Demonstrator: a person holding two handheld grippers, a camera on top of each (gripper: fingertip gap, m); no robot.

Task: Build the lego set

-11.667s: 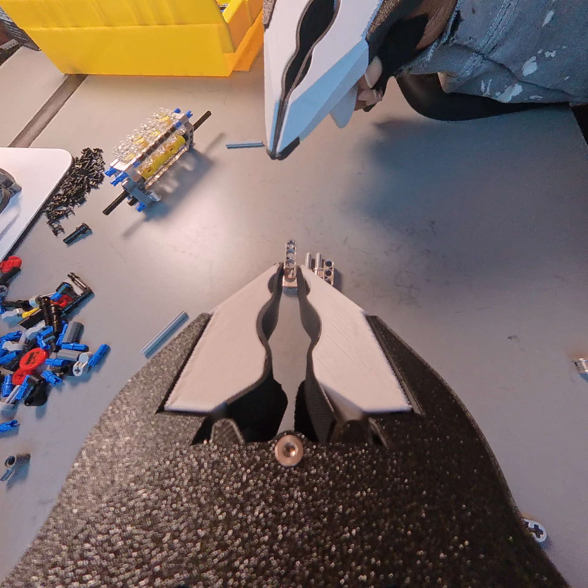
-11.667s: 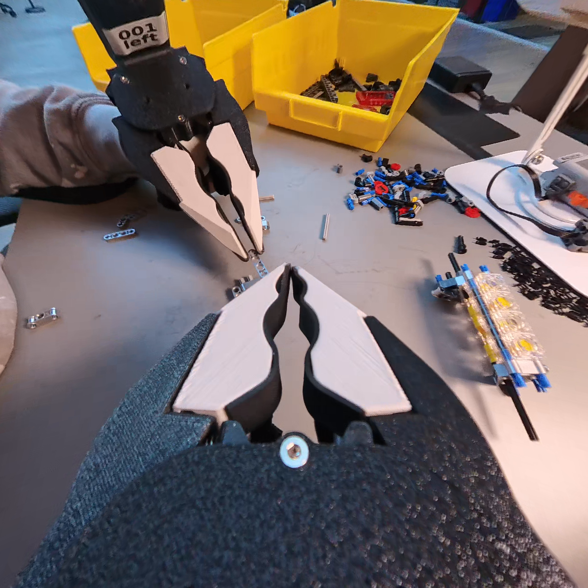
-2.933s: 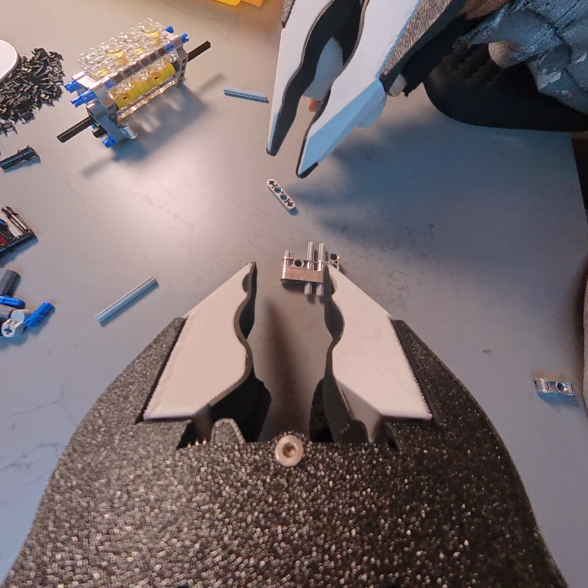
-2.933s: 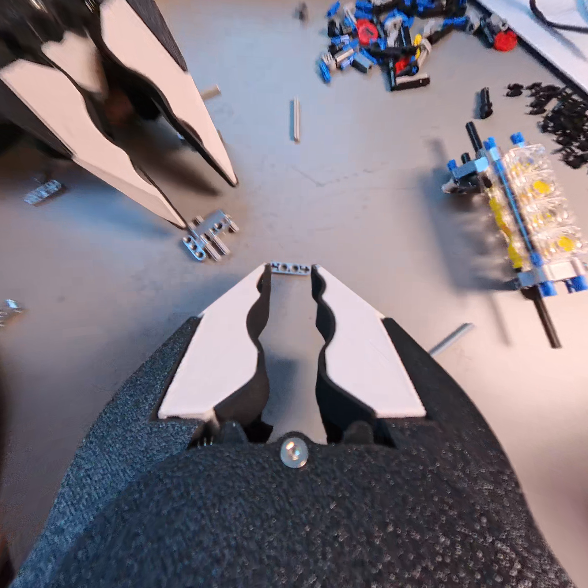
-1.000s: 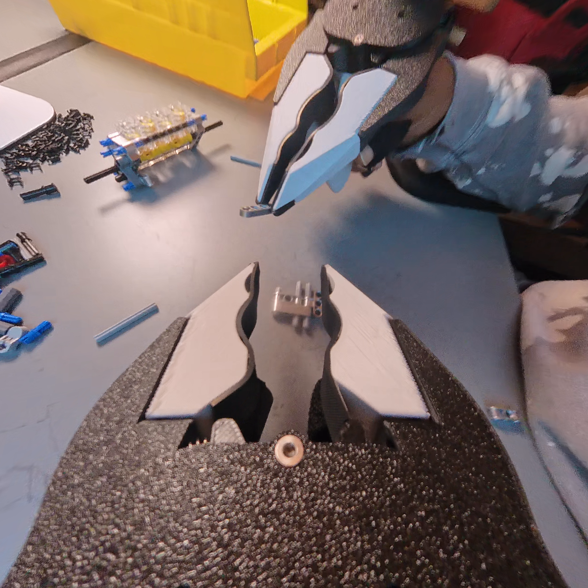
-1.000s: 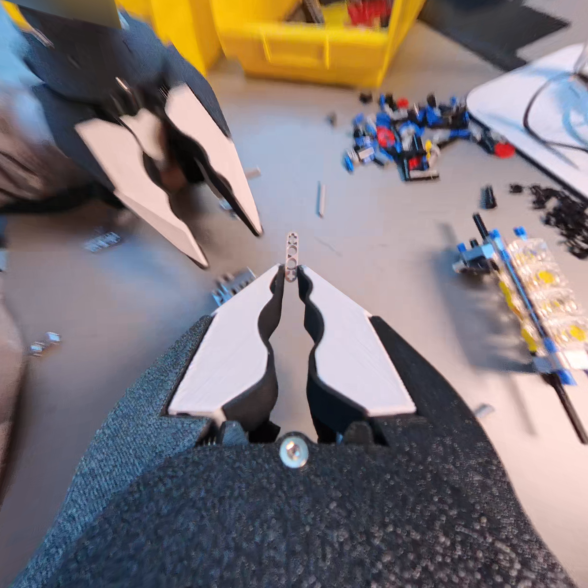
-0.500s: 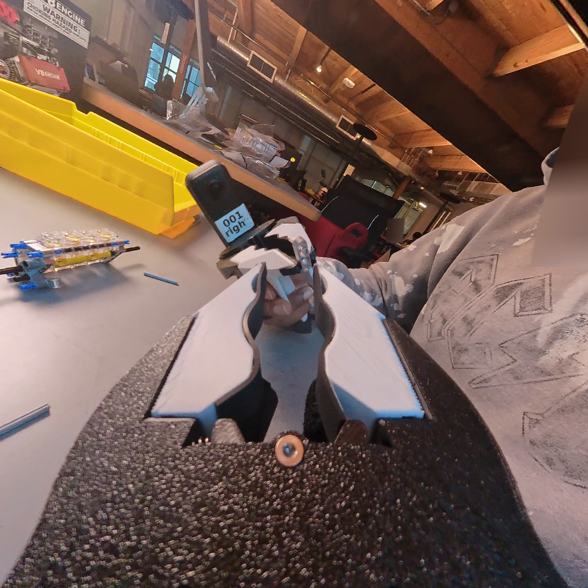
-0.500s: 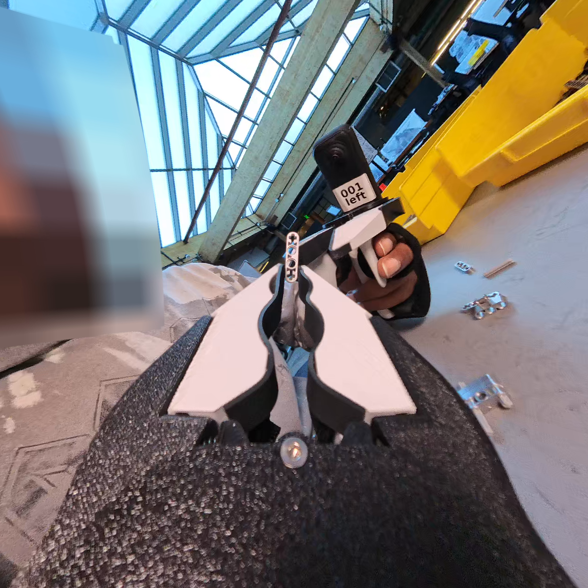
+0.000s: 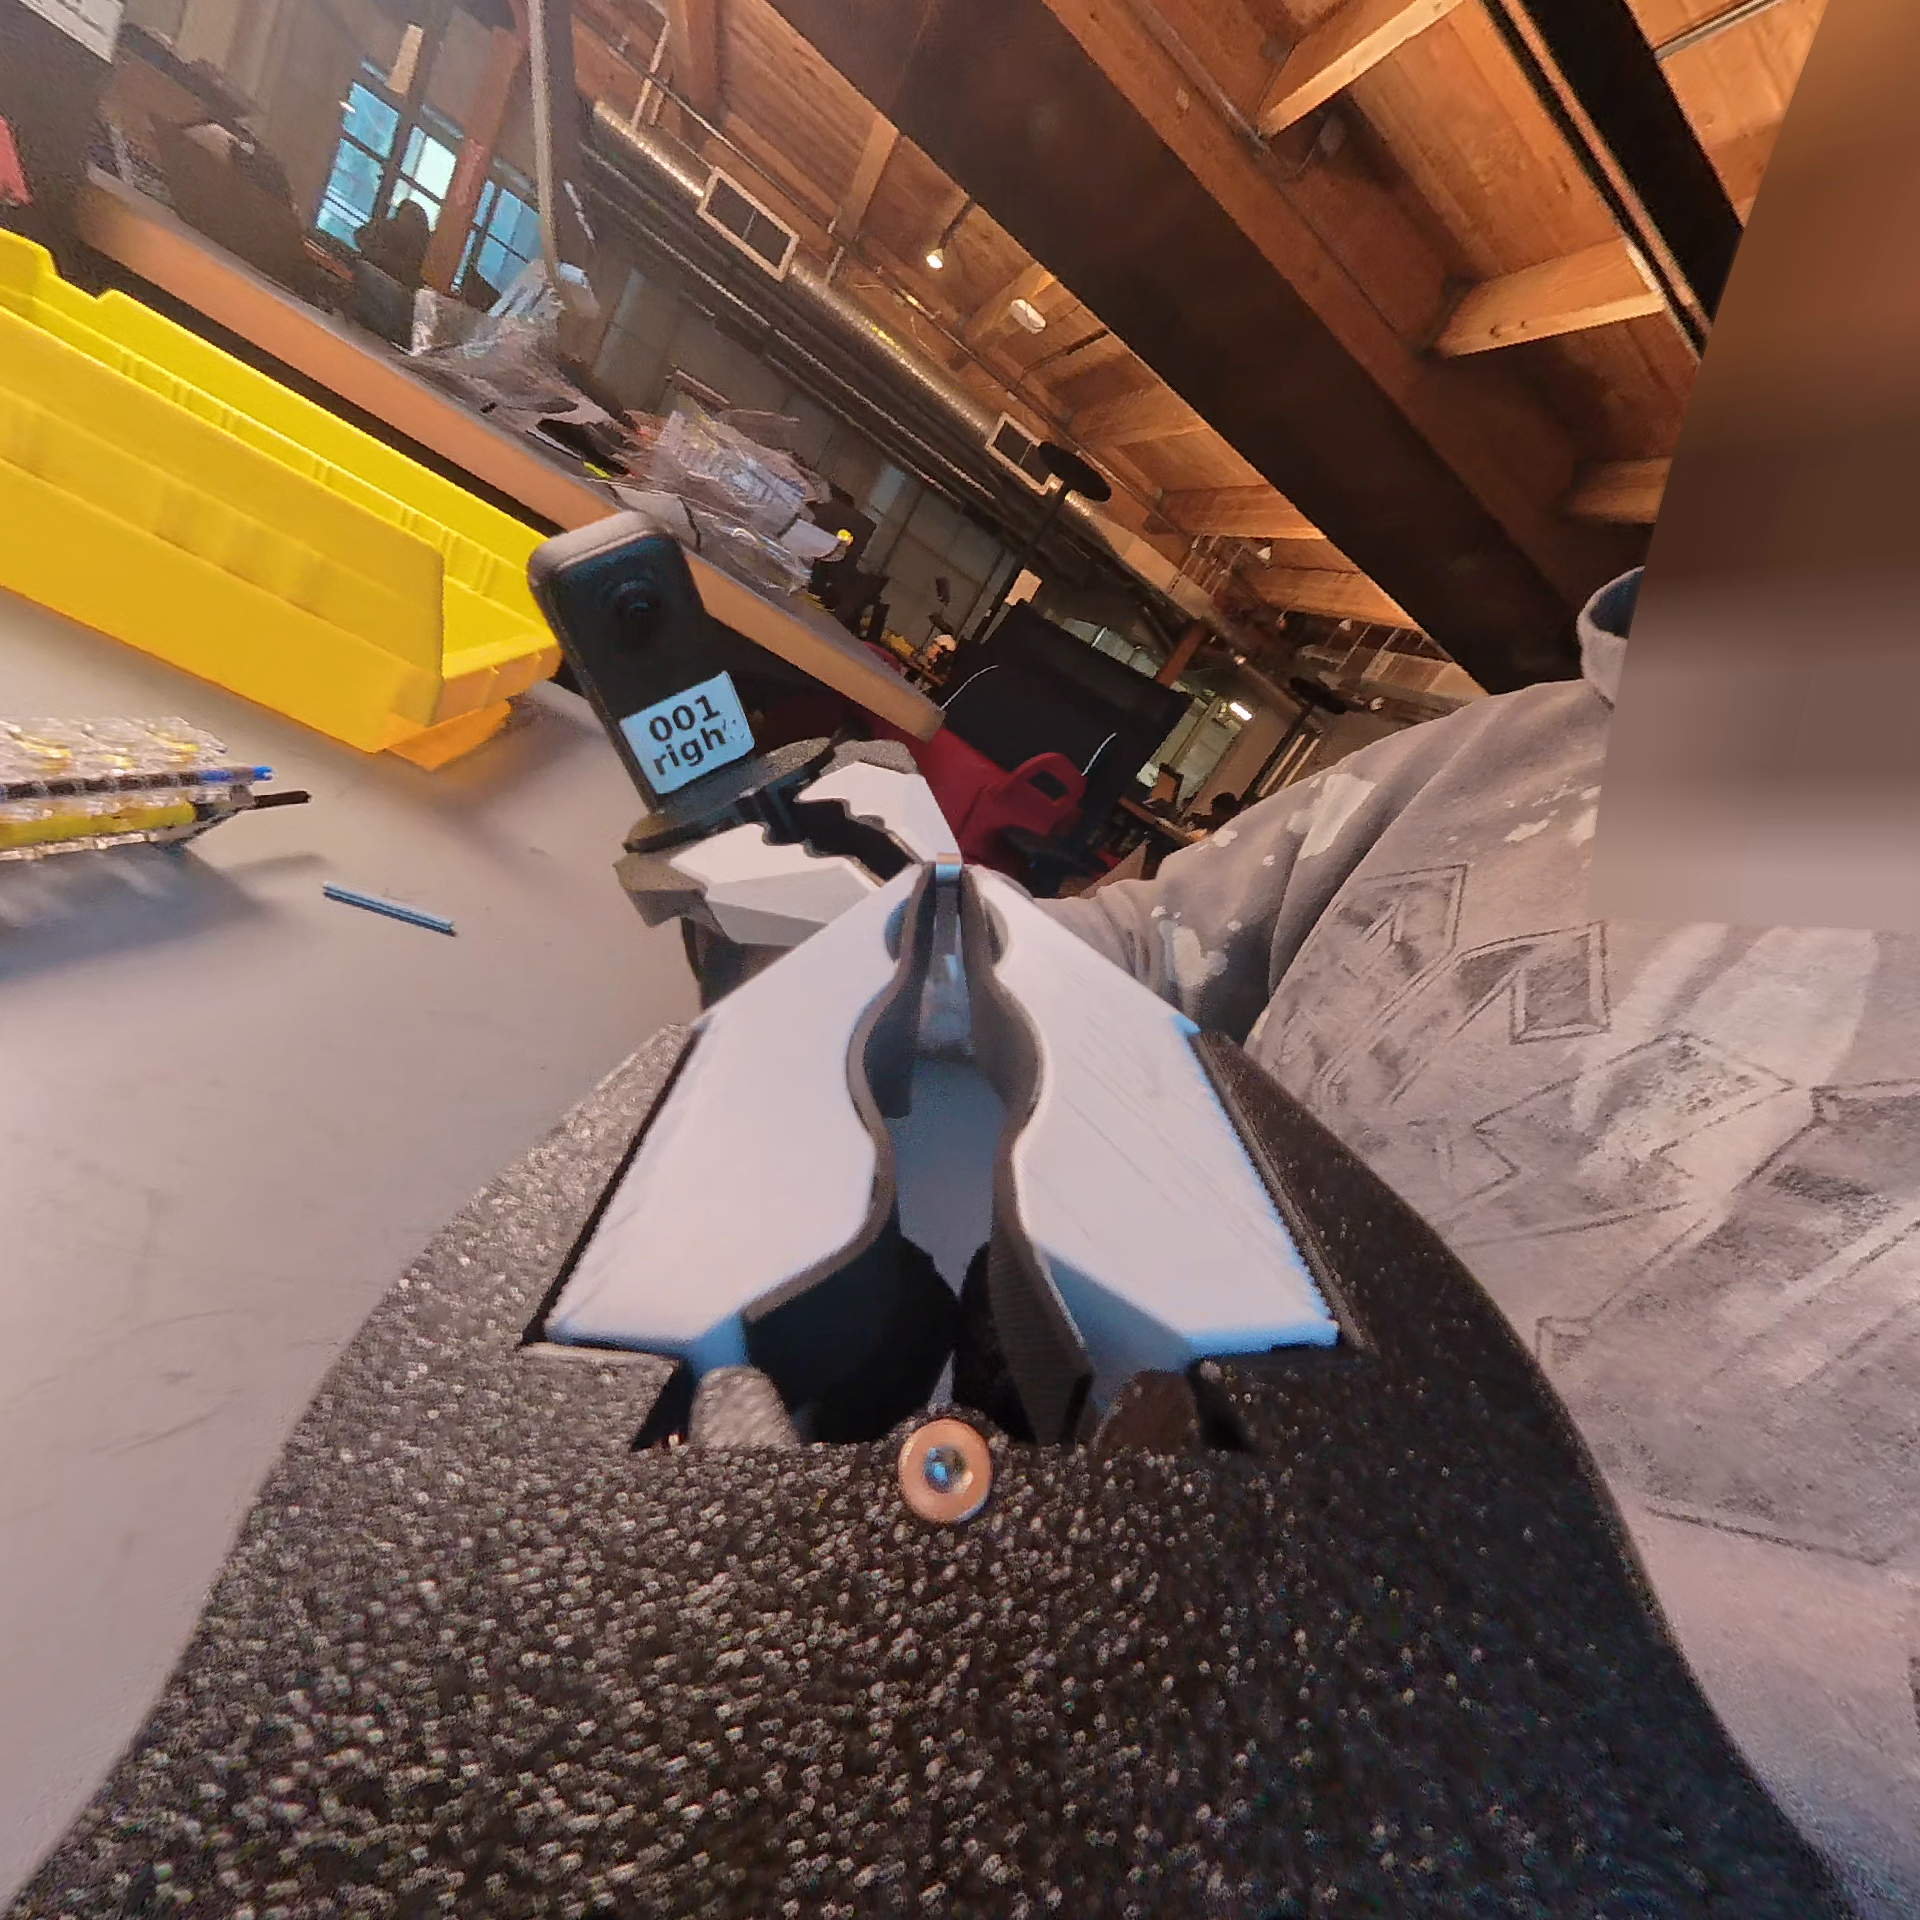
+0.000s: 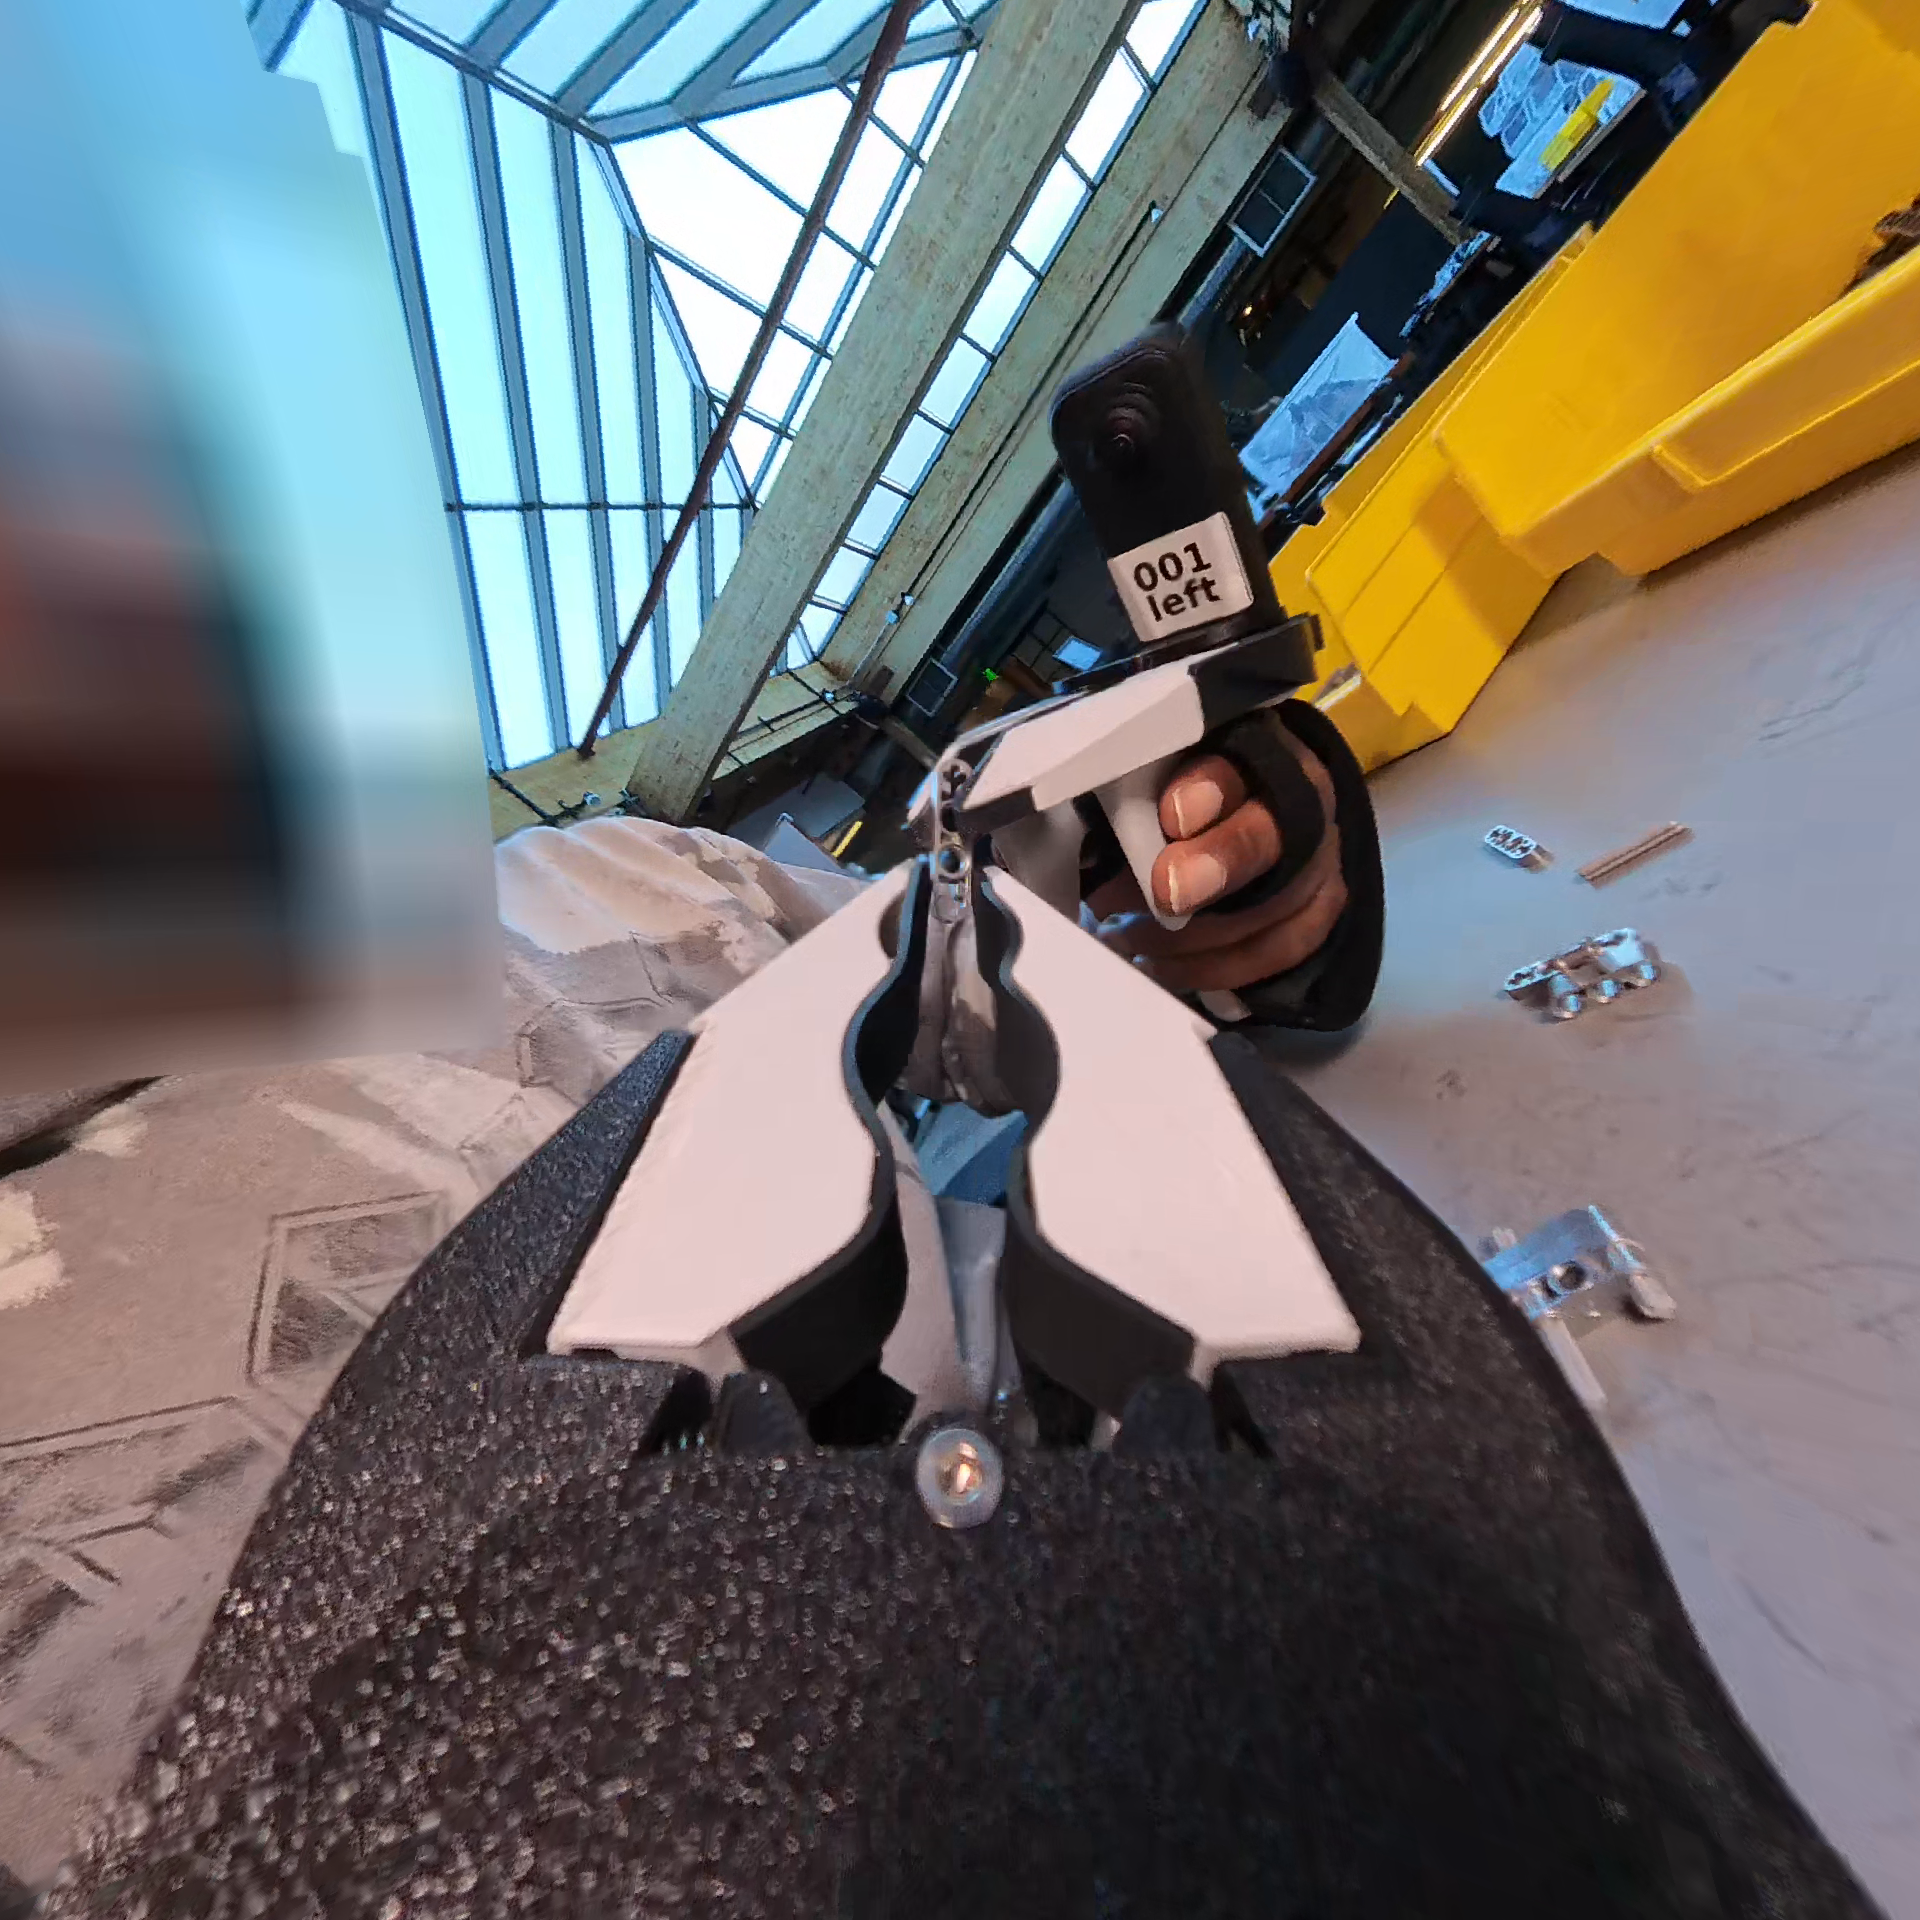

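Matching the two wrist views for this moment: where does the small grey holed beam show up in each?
Left wrist view: the grey holed beam sits edge-on at centre, pinched between the left gripper fingertips.
Right wrist view: the beam is just above centre, clamped by the right gripper, its upper end at the left gripper's tips.
Shared landmark: the yellow bins on the grey table.

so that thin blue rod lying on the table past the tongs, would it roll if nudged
Probably. The thin blue rod looks slim and straight, lying flat on the smooth grey table, so a sideways nudge would likely roll it. It seems light for its length and likely stiff, though its cross-section is too small to tell.
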